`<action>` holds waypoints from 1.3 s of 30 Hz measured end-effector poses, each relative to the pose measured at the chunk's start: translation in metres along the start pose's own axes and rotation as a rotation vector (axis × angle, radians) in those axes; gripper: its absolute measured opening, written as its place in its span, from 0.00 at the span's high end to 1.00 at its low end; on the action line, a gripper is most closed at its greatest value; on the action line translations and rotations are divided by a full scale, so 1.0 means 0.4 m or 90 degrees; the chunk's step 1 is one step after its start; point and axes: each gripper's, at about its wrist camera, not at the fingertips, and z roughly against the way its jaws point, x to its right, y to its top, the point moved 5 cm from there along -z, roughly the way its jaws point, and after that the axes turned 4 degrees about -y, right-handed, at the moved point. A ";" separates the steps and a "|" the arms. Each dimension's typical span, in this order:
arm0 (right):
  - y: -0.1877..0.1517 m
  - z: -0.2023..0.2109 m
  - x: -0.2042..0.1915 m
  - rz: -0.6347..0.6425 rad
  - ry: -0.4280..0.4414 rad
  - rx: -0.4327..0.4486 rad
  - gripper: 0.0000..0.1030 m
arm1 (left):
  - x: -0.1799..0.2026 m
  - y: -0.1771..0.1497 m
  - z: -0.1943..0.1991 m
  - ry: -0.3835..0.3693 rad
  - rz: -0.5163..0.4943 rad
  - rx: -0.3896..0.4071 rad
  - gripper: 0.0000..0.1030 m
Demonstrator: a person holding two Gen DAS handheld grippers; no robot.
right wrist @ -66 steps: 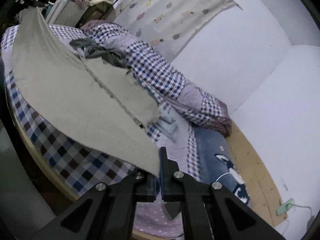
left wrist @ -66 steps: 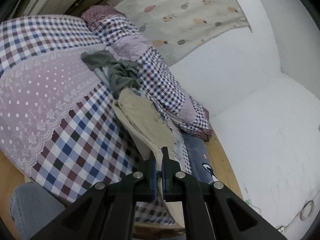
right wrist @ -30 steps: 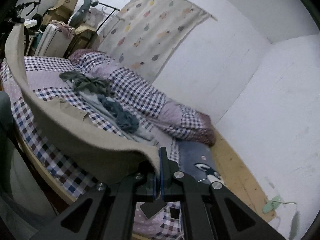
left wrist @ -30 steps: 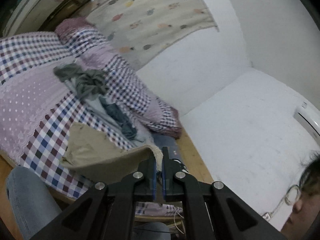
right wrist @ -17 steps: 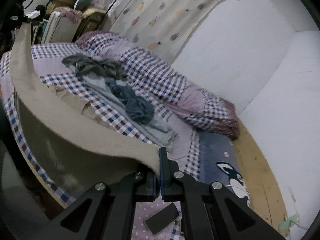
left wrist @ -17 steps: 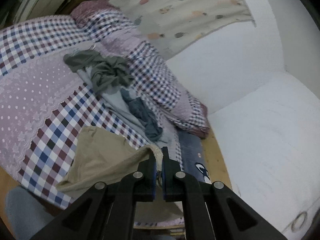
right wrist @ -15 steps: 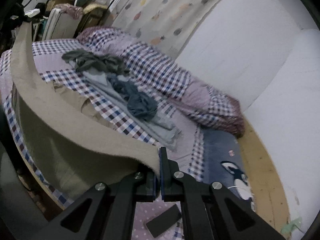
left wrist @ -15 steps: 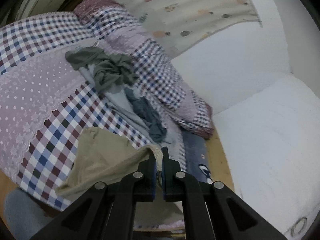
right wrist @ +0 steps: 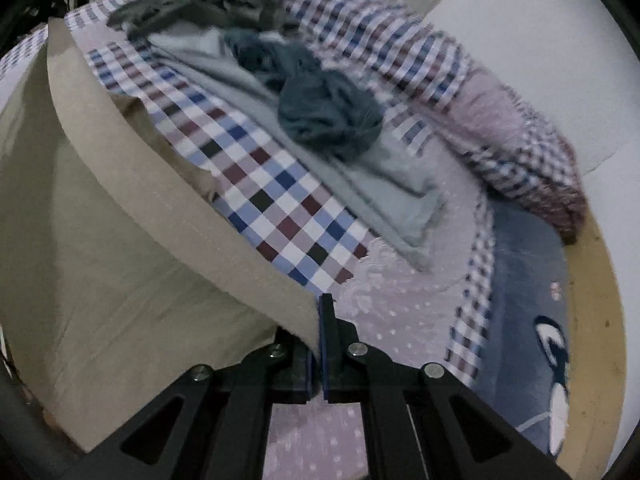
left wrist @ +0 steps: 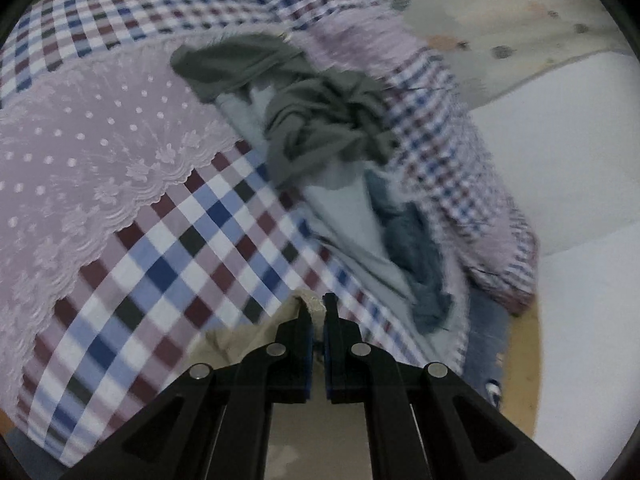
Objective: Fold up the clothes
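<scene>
Both tools are pinched onto one garment, a plain beige woven cloth (right wrist: 120, 248), and the step in hand looks like spreading it flat on the bed before any fold is made. The right tool (right wrist: 316, 312) has its jaws nearly together on a corner of the cloth's hem, and from there the fabric sweeps away to the left of that tool in a broad, sagging sheet whose far edge rises toward the upper left of the right wrist view. The left tool (left wrist: 315, 308) has its jaws narrow too, with a small frayed tuft of the same cloth caught at their tips; the rest of it bunches just below and to the left of that tool.

Ahead of both tools lies the checked blue, maroon and white bedsheet (left wrist: 168, 264), with a pink dotted lace-edged panel (left wrist: 80, 152) to the left of the left tool. Farther ahead sits the unfolded pile: a crumpled olive-grey garment (left wrist: 312, 120), a pale blue-grey garment (right wrist: 360, 184) stretched out long, and a dark teal bundle (right wrist: 328, 108) lying on it.

The cloth hangs slack between the two grips, so the next move likely calls for drawing the tools apart to take up that slack, then lowering the sheet onto the bare checked area just ahead, short of the pile, so nothing gets trapped beneath it.
</scene>
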 end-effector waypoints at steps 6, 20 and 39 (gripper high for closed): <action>0.045 -0.216 0.014 -0.001 0.074 -0.079 1.00 | -0.072 0.050 -0.200 0.089 0.033 -0.029 0.98; 0.010 -0.356 0.236 -0.197 -0.154 -0.097 0.53 | -0.143 0.059 -0.306 0.062 0.008 -0.039 0.93; 0.176 -0.170 -0.330 -0.283 0.331 0.010 0.51 | -0.136 -0.203 -0.005 0.021 -0.319 0.062 0.33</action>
